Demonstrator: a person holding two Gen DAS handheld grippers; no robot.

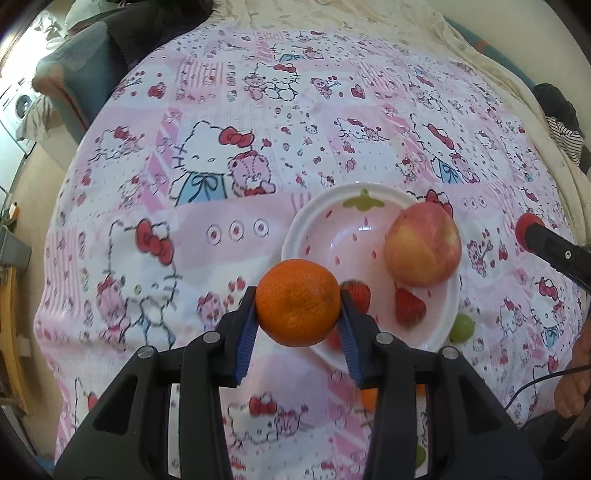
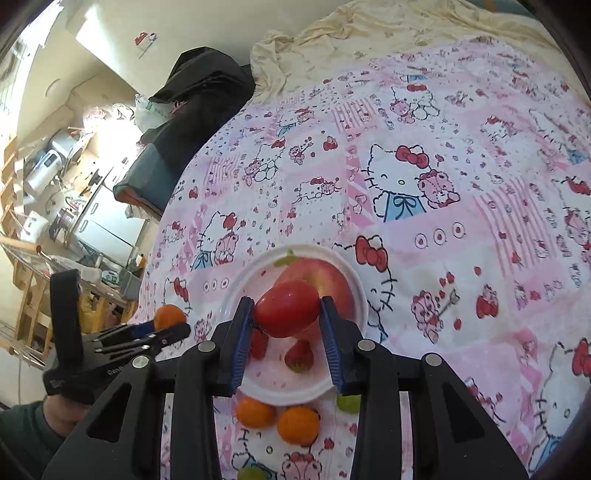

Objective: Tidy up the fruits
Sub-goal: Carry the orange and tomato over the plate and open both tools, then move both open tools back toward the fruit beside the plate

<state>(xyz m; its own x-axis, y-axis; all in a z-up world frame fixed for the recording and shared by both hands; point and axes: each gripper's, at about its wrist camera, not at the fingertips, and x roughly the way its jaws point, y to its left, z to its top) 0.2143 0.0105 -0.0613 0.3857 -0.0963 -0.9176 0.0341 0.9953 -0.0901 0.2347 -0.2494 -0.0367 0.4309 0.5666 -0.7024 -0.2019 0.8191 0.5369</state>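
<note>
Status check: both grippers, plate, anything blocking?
Left gripper shut on orange. Right gripper shut on tomato, above plate. Plate holds apple, strawberries. Nothing blocking.

A pink patchwork bedsheet (image 1: 258, 147) printed with cartoon cats and bears covered the work surface. A crumpled cream blanket (image 2: 369, 33) lay along its far edge. A black garment (image 2: 207, 85) was draped beside the blanket. White appliances (image 2: 107, 218) stood at the far left.
</note>
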